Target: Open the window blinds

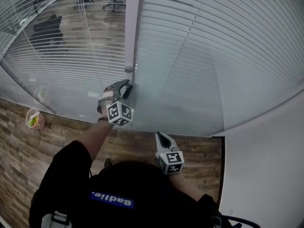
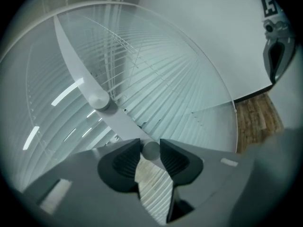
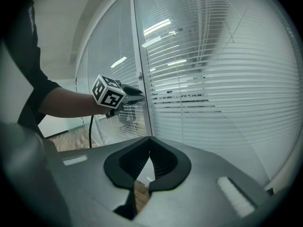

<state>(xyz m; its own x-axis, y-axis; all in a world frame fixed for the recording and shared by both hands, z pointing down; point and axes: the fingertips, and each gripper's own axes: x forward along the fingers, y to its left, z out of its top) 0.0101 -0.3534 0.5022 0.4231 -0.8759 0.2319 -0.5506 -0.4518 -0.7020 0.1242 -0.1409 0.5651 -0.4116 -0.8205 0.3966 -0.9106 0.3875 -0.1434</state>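
Note:
White slatted blinds [image 1: 204, 56] hang behind a glass partition, split by a pale upright frame post [image 1: 133, 27]. My left gripper [image 1: 128, 85] reaches to that post just below a round metal knob [image 1: 128, 69]. In the left gripper view its jaws [image 2: 151, 148] are closed on a second, lower round knob [image 2: 151, 152], with both pads touching it; the upper knob [image 2: 98, 100] sits further up the post. My right gripper [image 1: 159, 136] hangs back near my body, shut and empty [image 3: 150, 140]. The right gripper view shows the left gripper [image 3: 135, 94] at the post, with the blinds [image 3: 227, 89] to its right.
A small cup [image 1: 34, 118] stands on the wooden floor by the glass at the left. A white wall [image 1: 266, 175] meets the partition at the right. Office chairs [image 1: 47, 25] show behind the left pane.

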